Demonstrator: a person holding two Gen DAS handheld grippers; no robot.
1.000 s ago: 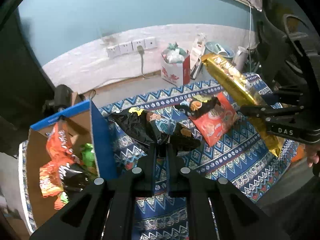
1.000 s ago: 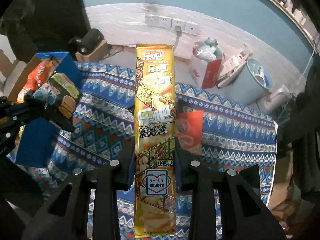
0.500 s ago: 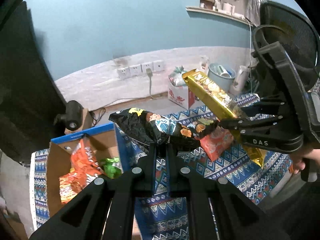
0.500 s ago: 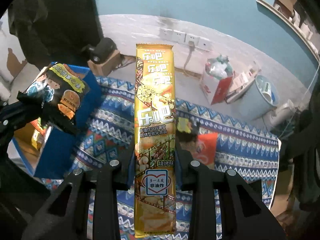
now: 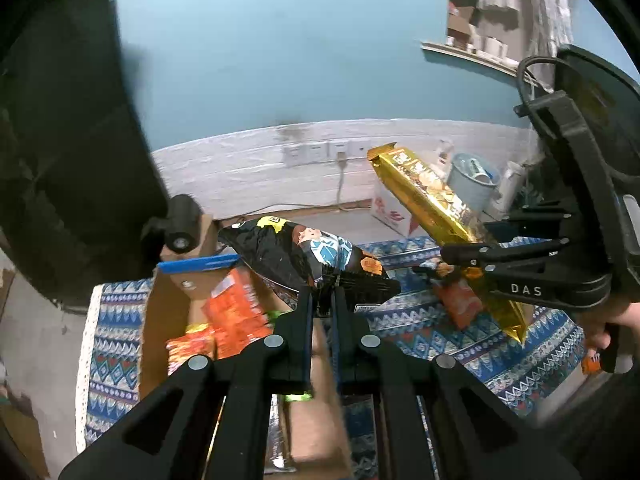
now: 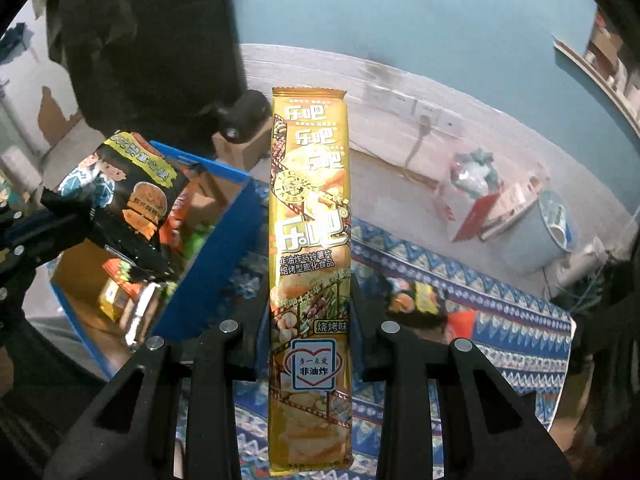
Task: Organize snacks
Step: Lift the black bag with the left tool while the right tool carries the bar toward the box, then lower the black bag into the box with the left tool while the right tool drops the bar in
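My left gripper [image 5: 322,300] pinches the light, crinkly black snack bag [image 5: 304,256] by its seam, while my right gripper [image 6: 310,316] clamps the stiffer, slippery gold chip sleeve [image 6: 310,216] low on its length.

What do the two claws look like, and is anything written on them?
Both are matte black plastic. The left claw has two long flat fingers on angled arms dotted with round silver rivets, with triangular cut-outs lower down. The right claw is built the same way. Seen from the side in the left wrist view, it carries white letters "DAS" and a black cable loops above its body.
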